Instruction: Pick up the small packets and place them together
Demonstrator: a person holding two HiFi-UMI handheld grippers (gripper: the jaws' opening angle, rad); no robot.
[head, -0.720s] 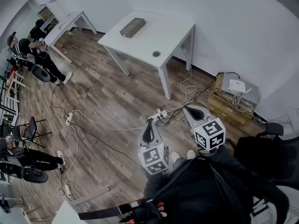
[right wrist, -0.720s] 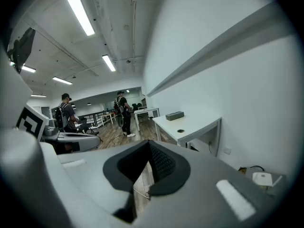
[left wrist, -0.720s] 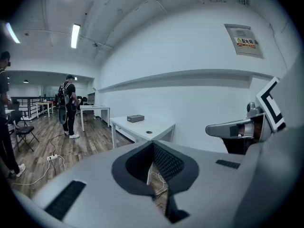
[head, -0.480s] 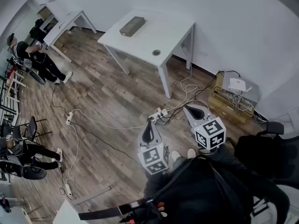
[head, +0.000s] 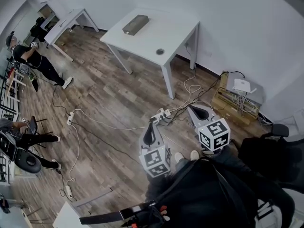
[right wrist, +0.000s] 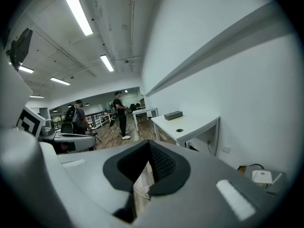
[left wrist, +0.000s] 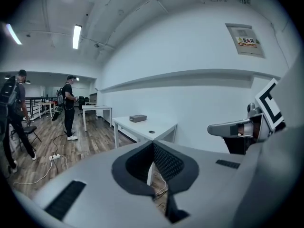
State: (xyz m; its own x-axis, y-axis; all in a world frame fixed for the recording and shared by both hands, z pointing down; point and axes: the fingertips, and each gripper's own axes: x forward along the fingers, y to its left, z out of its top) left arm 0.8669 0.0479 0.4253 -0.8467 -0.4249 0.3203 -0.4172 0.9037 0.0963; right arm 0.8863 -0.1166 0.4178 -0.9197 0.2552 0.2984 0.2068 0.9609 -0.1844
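No small packets show in any view. A white table point(head: 175, 30) stands across the room with a dark oblong box point(head: 135, 24) on it and a round hole point(head: 160, 52) in its top. I hold both grippers close to my body, over the wooden floor and well short of the table. My left gripper point(head: 151, 126) is shut with nothing in it, and so is my right gripper point(head: 192, 109). In the left gripper view the jaws meet at the left gripper point(left wrist: 152, 144), aimed at the table point(left wrist: 142, 126). The right gripper point(right wrist: 148, 144) points at the same table point(right wrist: 190, 123).
Cables and a power strip point(head: 161, 116) lie on the floor ahead of me. A crate with a white device point(head: 237, 96) sits by the wall at the right. Another white desk point(head: 64, 25) and people point(head: 28, 56) are at the far left, with a black chair point(head: 278, 151) beside me.
The people at the far left have shifted about. Both grippers stay in nearly the same place, shut.
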